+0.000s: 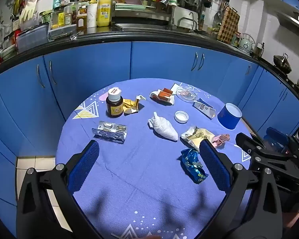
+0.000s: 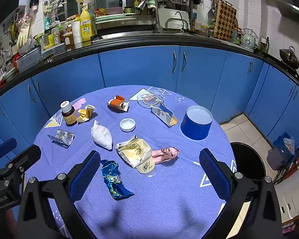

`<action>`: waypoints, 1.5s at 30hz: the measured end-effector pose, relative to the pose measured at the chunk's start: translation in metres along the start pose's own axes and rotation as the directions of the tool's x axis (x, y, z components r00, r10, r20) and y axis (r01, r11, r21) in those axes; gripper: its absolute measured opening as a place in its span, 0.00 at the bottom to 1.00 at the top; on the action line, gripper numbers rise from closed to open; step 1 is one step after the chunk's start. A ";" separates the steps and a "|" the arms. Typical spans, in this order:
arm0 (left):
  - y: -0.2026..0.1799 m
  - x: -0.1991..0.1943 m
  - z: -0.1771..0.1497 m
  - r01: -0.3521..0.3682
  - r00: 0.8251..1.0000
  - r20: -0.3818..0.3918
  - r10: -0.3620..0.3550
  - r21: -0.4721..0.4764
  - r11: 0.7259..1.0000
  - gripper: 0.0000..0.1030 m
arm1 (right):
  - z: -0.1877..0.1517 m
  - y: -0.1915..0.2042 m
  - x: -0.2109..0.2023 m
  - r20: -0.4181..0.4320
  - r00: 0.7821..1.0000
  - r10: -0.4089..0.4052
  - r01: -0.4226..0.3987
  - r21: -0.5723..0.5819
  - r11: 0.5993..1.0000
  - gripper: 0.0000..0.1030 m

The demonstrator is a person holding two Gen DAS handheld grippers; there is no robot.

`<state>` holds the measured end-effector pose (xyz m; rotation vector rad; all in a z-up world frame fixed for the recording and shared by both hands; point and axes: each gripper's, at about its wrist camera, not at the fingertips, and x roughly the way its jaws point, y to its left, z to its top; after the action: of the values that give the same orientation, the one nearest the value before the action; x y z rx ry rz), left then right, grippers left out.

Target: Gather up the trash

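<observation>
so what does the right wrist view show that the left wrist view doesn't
Only the right wrist view shows the black trash bin on the floor past the table's right edge, and a blue bag by the cabinets beyond it. Only the left wrist view shows the tiled floor at the table's left side. Both share the blue tablecloth with the brown pill bottle, blister pack, white crumpled tissue, blue foil wrapper, yellow wrapper, pink wrapper and upturned blue cup. Both grippers are open and empty.
</observation>
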<state>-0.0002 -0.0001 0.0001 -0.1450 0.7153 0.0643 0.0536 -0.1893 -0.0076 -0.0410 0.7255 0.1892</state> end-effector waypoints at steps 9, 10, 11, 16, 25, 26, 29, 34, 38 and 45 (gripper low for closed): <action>0.001 0.000 0.002 0.005 1.000 -0.004 -0.005 -0.005 1.000 0.96 | 0.000 0.000 0.000 -0.001 1.000 -0.002 0.002 -0.003 1.000 0.95; 0.001 0.000 0.003 0.005 1.000 -0.003 -0.005 -0.004 1.000 0.96 | 0.000 0.000 0.000 -0.001 1.000 -0.004 0.004 -0.004 1.000 0.95; 0.002 0.003 -0.001 0.005 1.000 0.001 -0.005 -0.005 1.000 0.96 | 0.000 0.000 0.000 -0.001 1.000 -0.004 0.004 -0.003 1.000 0.95; 0.003 0.005 -0.002 0.002 1.000 0.003 -0.002 -0.004 1.000 0.96 | 0.001 0.000 0.000 -0.002 1.000 -0.003 0.003 -0.003 1.000 0.95; 0.003 0.001 0.000 0.007 1.000 0.004 -0.007 -0.007 1.000 0.96 | 0.001 -0.001 -0.001 -0.003 1.000 -0.001 0.001 -0.001 1.000 0.95; 0.002 0.001 0.000 0.006 1.000 0.004 -0.006 -0.007 1.000 0.96 | 0.001 -0.001 -0.002 -0.003 1.000 -0.001 0.001 -0.001 1.000 0.95; 0.003 0.002 -0.001 0.006 1.000 0.001 -0.006 -0.009 1.000 0.96 | 0.002 -0.001 -0.001 -0.004 1.000 -0.001 0.001 0.000 1.000 0.95; 0.003 0.002 0.000 0.006 1.000 0.000 -0.006 -0.010 1.000 0.96 | 0.002 -0.001 -0.002 -0.004 1.000 0.000 0.000 0.000 1.000 0.95; 0.002 0.002 0.000 0.006 1.000 -0.001 -0.006 -0.011 1.000 0.96 | 0.002 -0.001 -0.002 -0.004 1.000 -0.001 0.001 0.000 1.000 0.95; 0.003 0.001 0.001 0.007 1.000 0.000 -0.007 -0.011 1.000 0.96 | 0.002 0.000 -0.003 -0.002 1.000 0.000 0.000 -0.001 1.000 0.95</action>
<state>0.0010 0.0027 -0.0004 -0.1578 0.7142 0.0610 0.0531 -0.1898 -0.0041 -0.0420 0.7276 0.1894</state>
